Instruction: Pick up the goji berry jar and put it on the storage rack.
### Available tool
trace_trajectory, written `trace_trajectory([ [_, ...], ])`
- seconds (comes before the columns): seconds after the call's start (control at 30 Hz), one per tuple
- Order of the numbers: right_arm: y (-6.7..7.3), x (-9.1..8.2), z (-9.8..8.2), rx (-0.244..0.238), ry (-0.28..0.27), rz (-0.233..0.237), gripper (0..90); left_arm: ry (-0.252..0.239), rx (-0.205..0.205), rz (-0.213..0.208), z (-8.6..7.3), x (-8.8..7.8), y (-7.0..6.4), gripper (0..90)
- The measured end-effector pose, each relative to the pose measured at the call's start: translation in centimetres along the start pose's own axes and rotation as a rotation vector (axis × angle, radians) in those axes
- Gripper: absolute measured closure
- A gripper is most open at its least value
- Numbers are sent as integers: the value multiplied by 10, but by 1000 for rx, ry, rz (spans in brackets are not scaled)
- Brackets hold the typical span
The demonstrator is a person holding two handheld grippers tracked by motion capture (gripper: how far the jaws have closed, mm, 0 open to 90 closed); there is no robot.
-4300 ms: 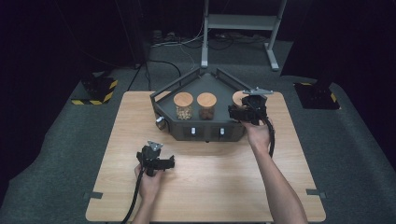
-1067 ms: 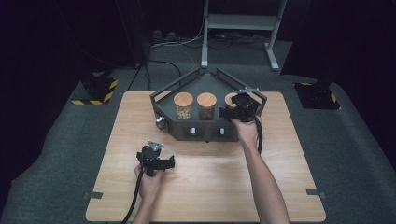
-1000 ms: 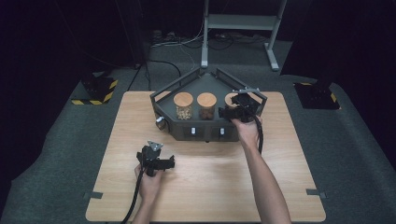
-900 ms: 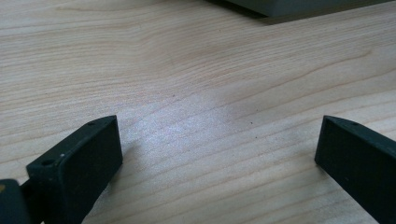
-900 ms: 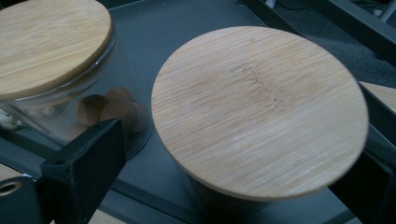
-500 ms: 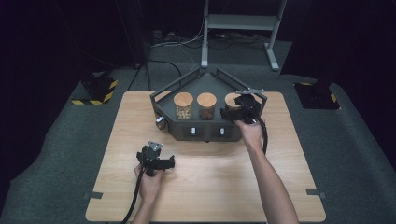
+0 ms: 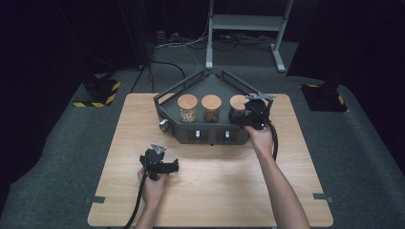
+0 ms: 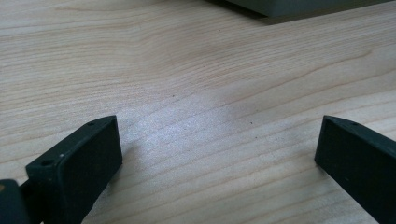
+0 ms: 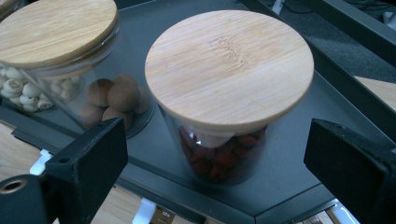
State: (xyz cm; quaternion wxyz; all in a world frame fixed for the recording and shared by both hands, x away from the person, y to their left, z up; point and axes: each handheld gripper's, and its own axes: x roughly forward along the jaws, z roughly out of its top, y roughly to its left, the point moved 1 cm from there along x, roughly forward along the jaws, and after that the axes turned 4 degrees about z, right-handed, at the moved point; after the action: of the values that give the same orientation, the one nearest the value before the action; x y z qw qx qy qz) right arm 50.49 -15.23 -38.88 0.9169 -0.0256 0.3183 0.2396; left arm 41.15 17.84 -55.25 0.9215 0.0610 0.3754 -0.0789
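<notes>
Three glass jars with round wooden lids stand in a dark angular tray [image 7: 210, 137]. The right jar [image 7: 238, 102] holds red pieces; in the right gripper view this jar [image 9: 229, 79] rises just ahead of my right gripper [image 9: 219, 172]. That gripper's jaws stand wide on either side of it and touch nothing; they have just been closing a little. In the high view my right gripper [image 7: 243, 116] sits at the tray's right front corner. My left gripper [image 7: 160, 164] rests low over the table near the front, open, with bare wood between its jaws [image 8: 215, 154].
The middle jar [image 9: 112, 95] holds brown balls and the left jar [image 9: 23, 88] small pale pieces. The tray's dark rim [image 9: 299, 196] runs under the right jaws. The wooden table [image 7: 215, 191] is ringed by dark floor, with a metal stand [image 7: 248, 21] behind it.
My right gripper has drawn back a little toward the right, uncovering the red jar's lid. The left gripper has stayed where it was.
</notes>
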Motion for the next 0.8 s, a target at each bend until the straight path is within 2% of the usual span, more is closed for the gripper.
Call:
trace_trajectory([
  [0.4, -4, -7, -8, 2, -14, 34, 61, 0, 0, 0, 0, 0, 0, 7],
  [0.8, -10, -13, -18, 9, -21, 40, 63, 0, 0, 0, 0, 0, 0, 7],
])
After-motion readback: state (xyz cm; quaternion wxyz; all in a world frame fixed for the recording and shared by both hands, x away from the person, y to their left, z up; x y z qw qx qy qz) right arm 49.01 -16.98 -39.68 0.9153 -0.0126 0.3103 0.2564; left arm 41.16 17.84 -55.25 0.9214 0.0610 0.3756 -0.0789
